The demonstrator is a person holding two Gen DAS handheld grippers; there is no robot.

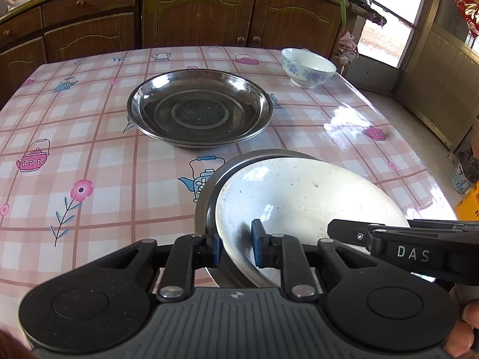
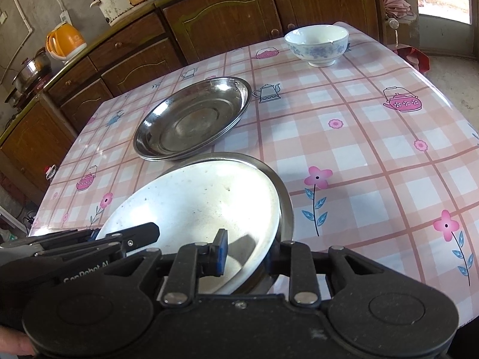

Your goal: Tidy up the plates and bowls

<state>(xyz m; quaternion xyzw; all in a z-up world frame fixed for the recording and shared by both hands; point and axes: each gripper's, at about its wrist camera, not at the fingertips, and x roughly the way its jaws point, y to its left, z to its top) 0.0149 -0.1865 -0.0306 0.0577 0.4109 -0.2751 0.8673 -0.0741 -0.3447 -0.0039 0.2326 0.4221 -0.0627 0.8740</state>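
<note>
Your left gripper [image 1: 236, 246] pinches the near rim of the white plate [image 1: 302, 197], which sits in a steel dish [image 1: 209, 179]; your right gripper [image 2: 248, 252] straddles the same rim, pads slack. Beyond lie a steel plate [image 1: 200, 108] and, far right, a bowl [image 1: 308, 67].

Your left gripper [image 1: 236, 246] points steeply down, jaws clamped tight. Your right gripper [image 2: 248, 251] sits alongside, tilted down too, jaws parted, one finger [image 2: 222, 249] showing.
</note>
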